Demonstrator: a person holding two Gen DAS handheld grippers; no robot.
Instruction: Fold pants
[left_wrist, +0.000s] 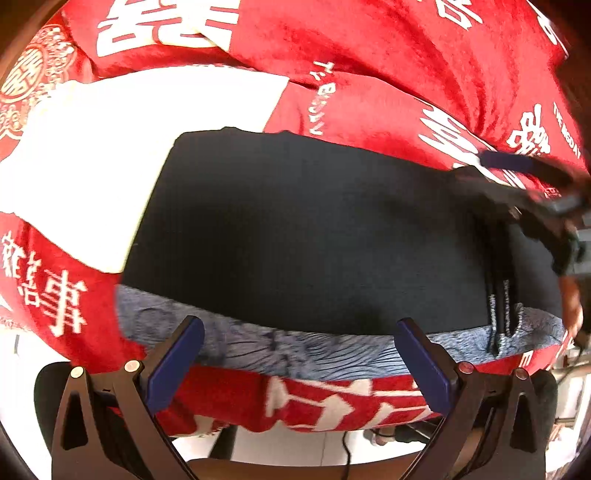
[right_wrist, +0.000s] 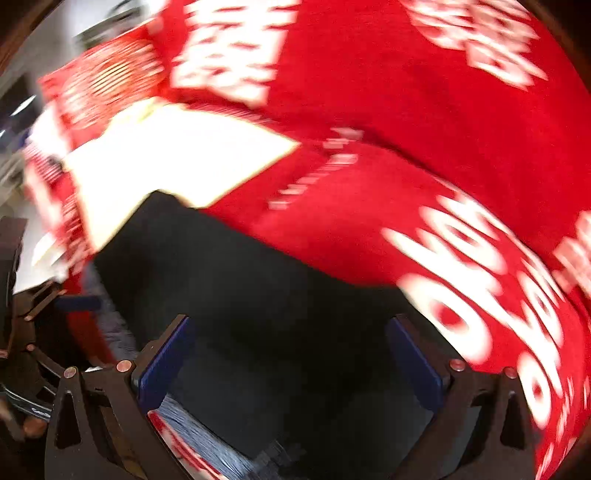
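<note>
The dark navy pants (left_wrist: 303, 236) lie folded flat on a red blanket, with their grey-blue lining (left_wrist: 303, 350) showing along the near edge and drawstrings (left_wrist: 498, 295) at the right. My left gripper (left_wrist: 299, 332) is open and empty, just in front of the near edge. My right gripper (right_wrist: 291, 332) is open and empty above the pants (right_wrist: 258, 314); that view is motion-blurred. The right gripper also shows in the left wrist view (left_wrist: 524, 173), over the pants' far right corner.
The red blanket with white characters (left_wrist: 406, 55) covers the surface, with a white patch (left_wrist: 110, 155) left of the pants. The blanket's front edge (left_wrist: 314, 402) drops off to a pale floor with a cable below.
</note>
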